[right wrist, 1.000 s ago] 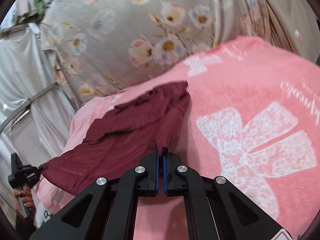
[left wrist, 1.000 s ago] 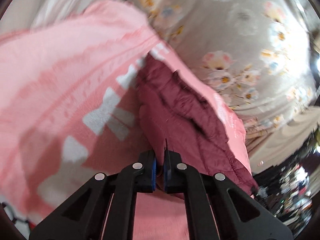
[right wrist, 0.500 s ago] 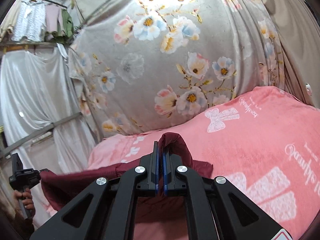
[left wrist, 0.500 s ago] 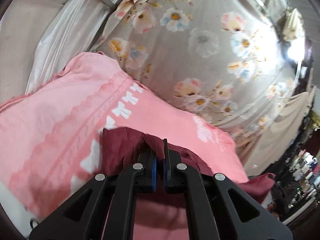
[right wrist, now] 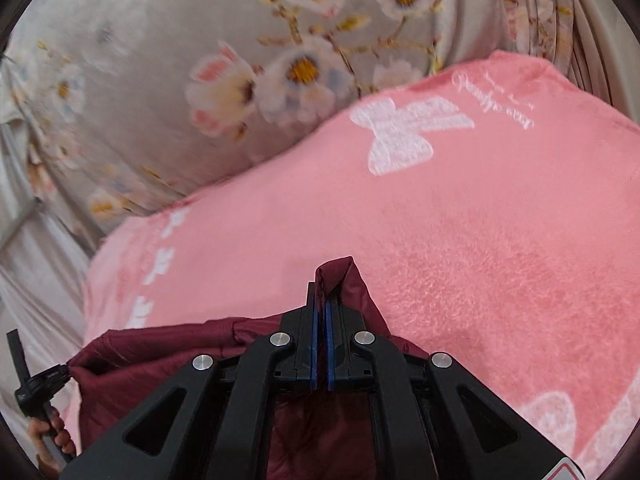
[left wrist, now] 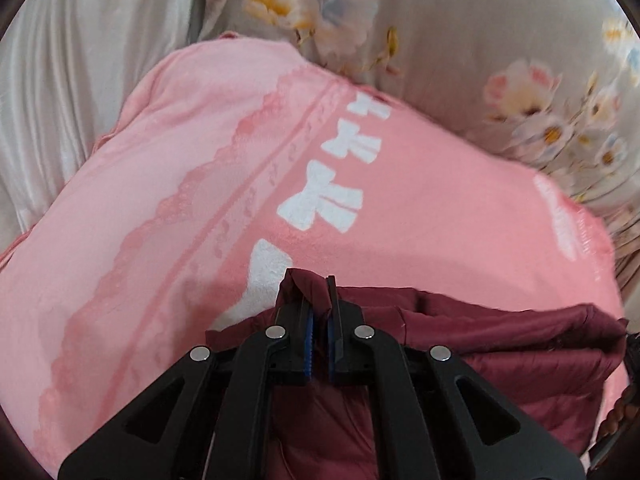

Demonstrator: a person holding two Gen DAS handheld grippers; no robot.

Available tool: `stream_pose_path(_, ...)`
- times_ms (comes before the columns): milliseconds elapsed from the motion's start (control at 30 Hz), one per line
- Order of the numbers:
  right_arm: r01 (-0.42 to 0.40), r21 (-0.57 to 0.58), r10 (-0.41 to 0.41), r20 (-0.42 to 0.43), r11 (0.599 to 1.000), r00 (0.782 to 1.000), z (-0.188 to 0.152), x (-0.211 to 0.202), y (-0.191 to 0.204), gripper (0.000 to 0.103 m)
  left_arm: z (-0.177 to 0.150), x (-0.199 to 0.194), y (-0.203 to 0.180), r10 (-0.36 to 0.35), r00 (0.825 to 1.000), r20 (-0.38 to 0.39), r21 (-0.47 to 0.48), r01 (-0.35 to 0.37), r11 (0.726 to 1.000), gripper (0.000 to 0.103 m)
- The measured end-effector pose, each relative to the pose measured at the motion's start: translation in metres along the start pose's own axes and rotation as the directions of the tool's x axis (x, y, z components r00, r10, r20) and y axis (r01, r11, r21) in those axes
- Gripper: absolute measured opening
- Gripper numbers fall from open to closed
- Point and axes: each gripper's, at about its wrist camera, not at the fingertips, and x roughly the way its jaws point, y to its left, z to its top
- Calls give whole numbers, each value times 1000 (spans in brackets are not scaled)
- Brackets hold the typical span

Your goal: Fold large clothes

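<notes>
A dark maroon padded garment (left wrist: 500, 344) hangs stretched between my two grippers over a pink blanket. My left gripper (left wrist: 319, 292) is shut on one corner of the maroon garment, a fold of it poking up between the pads. My right gripper (right wrist: 322, 294) is shut on the other corner of the maroon garment (right wrist: 160, 356), whose cloth runs left to the left gripper (right wrist: 40, 384) and the hand holding it. Most of the garment hangs below the jaws, hidden by them.
The pink blanket (left wrist: 200, 200) with white bows (right wrist: 400, 136) covers the surface ahead. Behind it hangs a grey floral curtain (right wrist: 200, 40). White satin drapes (left wrist: 80, 60) stand at the left, with a metal rail (right wrist: 20, 216) beside them.
Both grippers pulled back toward the near edge with the garment, which came up off the blanket and now hangs stretched between them. Both views have tipped down again to the blanket.
</notes>
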Motion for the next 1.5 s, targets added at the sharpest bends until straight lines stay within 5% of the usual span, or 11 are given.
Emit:
stream_pose_path(300,56,-2,-56,-94,998,994,-20,65,-16,2,-21,66,2,30,998,-63,-9,-30,1000,5)
stream_pose_path(833,77,-6,-78,-119,997,990,-24,80,-17,1,-28,74,6,-20,1000,3,-30,21,999,6)
stream_pose_path(1000,17,35,-13,-111,999,994,-22,76,-24,7,-28,72,10,-52,999,9,-52,52,997,6)
stream_pose_path(1100,-52,107,62,-95,993,994,-17,61,-38,23,-25,61,23,-99,995,20,-116,101,988,14)
stream_pose_path(1200,-72,124,66,45,990,997,-13,10,-45,55,-20,22,38,-99,991,92,-168,113,979,47)
stream_pose_path(1267,-62,94,49,137,994,989,-9,-24,-41,59,-16,-13,43,-64,980,188,-149,93,984,67)
stream_pose_path(1367,-45,-3,45,140,999,989,-5,-45,-13,59,-7,-44,31,-78,975,206,-78,96,992,67)
stream_pose_path(1500,-107,-231,108,-8,967,994,-26,-22,72,59,-15,-42,-35,-179,978,109,98,169,981,67)
